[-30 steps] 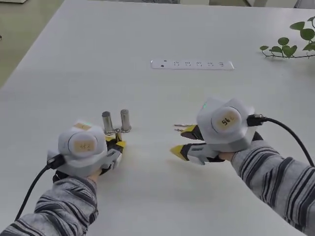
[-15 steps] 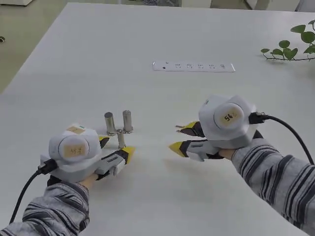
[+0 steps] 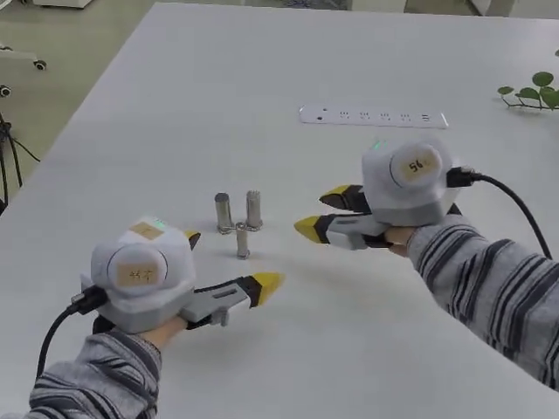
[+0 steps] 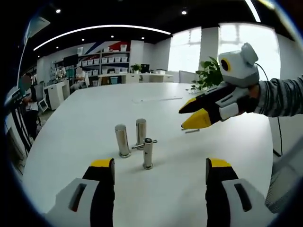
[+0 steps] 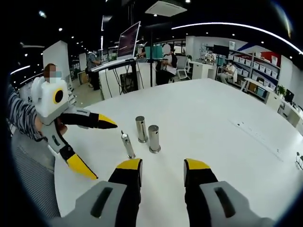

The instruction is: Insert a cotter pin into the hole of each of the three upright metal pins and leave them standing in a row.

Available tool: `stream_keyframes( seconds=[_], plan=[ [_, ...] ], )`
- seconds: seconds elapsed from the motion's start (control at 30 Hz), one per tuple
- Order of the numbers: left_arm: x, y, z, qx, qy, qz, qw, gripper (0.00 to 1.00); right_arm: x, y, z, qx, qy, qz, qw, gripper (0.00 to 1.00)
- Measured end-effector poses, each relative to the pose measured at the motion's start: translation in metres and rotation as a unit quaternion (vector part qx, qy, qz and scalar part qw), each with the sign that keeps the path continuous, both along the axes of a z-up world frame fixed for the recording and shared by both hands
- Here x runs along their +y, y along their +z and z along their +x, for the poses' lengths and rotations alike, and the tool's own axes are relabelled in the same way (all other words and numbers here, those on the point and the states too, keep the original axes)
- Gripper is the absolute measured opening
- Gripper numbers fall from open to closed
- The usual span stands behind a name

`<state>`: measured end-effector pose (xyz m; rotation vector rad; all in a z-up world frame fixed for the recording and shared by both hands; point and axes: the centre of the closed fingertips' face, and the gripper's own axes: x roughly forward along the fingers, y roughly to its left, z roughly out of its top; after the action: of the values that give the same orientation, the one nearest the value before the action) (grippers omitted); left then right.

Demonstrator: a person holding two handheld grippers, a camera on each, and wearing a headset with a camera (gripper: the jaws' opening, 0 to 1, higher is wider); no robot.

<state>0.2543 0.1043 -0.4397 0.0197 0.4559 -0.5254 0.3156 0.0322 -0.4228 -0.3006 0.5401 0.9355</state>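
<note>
My left hand-held gripper [image 4: 160,164] and right hand-held gripper [image 5: 162,165] are both spread open. Between them, three metal pins [image 3: 253,209] stand upright on the desk [image 3: 262,87]. The nearest pin [image 3: 242,241] seems to carry a cotter pin [image 4: 137,146].

- The worktop [image 3: 262,87] is showing plain white all over.
- The three metal pins [image 3: 253,209] are shining silver-grey.
- The left gripper [image 3: 229,259] and right gripper [image 3: 319,213] are wearing pale grey shells, each carrying a round tan label [image 3: 412,164].
- Their fingers [image 4: 103,187] are showing black with bright yellow tips and grey bases.
- The sleeves [image 3: 489,279] are showing mid grey crossed by dark stripes.
- The cables [image 3: 472,178] are showing black.
- The power strip [image 3: 374,116] is showing white with dark sockets.
- The plant [image 3: 528,92] is showing green leaves.
</note>
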Motion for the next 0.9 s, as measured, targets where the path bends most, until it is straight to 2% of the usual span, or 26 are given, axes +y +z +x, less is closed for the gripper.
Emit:
stream_keyframes(
  seconds=[0.13,0.2,0.3,0.4,0.47,0.53,0.6,0.67,0.9],
  plan=[
    [0.000,0.005,-0.005,-0.006,-0.007,0.016,0.9998,0.83,0.016,0.001,0.006,0.014,-0.004,0.027,0.9995,0.32],
    [0.000,0.009,-0.007,-0.009,-0.008,0.015,0.9998,0.85,0.021,0.000,0.014,0.021,-0.007,0.038,0.9991,0.32],
    [0.000,0.011,-0.014,-0.008,-0.009,0.015,0.9998,0.88,0.032,-0.002,0.017,0.029,-0.005,0.051,0.9982,0.31],
    [-0.002,0.011,-0.021,-0.003,-0.012,0.010,0.9999,0.92,0.041,-0.007,0.019,0.033,-0.003,0.053,0.9980,0.30],
    [-0.003,0.010,-0.024,-0.003,-0.017,0.016,0.9997,0.93,0.048,-0.008,0.019,0.038,0.000,0.059,0.9975,0.30],
    [-0.004,0.010,-0.027,-0.004,-0.021,0.020,0.9996,0.95,0.053,-0.011,0.026,0.038,0.005,0.059,0.9975,0.29],
    [-0.005,0.009,-0.028,-0.001,-0.022,0.018,0.9996,0.97,0.058,-0.015,0.027,0.037,0.013,0.048,0.9981,0.29],
    [-0.005,0.009,-0.029,0.003,-0.023,0.014,0.9996,0.98,0.063,-0.017,0.028,0.037,0.017,0.045,0.9982,0.25],
    [-0.002,0.014,-0.030,0.003,-0.016,0.005,0.9999,0.99,0.074,-0.025,0.032,0.039,0.029,0.043,0.9979,0.18]
  ],
)
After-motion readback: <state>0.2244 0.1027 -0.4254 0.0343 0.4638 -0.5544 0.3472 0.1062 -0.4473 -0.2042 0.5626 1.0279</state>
